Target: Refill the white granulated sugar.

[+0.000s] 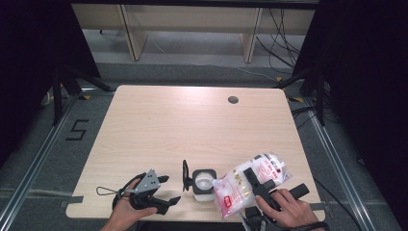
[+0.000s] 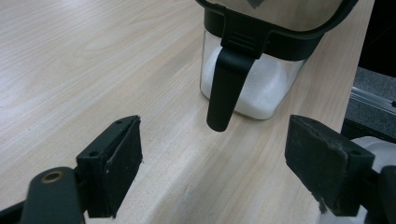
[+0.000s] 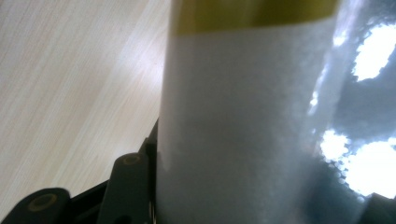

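My right gripper (image 1: 257,185), at the near edge of the tabletop (image 1: 192,120), has its fingers clenched on a plastic bag of white granules (image 1: 248,180), tilted with its lower corner over the open canister (image 1: 203,183); in the right gripper view the bag (image 3: 243,135) sits between the fingers. My left gripper (image 1: 166,190), just left of the canister, has its fingers released with nothing between them. In the left gripper view the canister (image 2: 254,88) stands just ahead, partly filled with white granules, its flipped-up lid (image 1: 185,175) on the left side. Beyond the canister, a round cable hole (image 1: 233,99).
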The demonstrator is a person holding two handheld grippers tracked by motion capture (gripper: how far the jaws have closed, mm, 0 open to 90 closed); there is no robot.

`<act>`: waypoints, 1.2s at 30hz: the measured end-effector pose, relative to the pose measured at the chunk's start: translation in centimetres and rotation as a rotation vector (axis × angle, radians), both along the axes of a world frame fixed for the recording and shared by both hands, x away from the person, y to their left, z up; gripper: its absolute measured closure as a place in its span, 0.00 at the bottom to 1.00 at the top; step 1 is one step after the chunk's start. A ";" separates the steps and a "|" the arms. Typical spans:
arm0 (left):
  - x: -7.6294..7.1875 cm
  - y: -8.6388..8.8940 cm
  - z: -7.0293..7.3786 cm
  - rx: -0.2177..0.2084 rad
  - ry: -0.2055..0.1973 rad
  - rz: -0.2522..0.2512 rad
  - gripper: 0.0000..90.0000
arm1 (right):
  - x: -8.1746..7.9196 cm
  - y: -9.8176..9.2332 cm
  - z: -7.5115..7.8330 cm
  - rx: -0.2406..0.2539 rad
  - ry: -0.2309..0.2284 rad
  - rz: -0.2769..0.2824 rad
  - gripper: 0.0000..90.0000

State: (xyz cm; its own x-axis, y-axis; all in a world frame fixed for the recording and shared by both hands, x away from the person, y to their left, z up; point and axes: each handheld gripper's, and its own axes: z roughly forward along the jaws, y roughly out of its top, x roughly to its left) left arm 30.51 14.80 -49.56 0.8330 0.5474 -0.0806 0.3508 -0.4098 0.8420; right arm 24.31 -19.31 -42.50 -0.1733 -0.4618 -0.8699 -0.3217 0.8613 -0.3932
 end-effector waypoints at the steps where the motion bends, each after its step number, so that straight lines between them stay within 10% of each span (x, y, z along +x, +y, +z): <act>1: -0.1 0.0 0.0 -0.003 0.003 0.004 0.21 | 0.1 0.1 0.1 -0.013 0.003 0.016 0.60; 36: 0.1 0.1 0.0 0.007 -0.012 -0.012 0.21 | 0.4 -0.3 0.0 0.045 0.034 0.038 0.61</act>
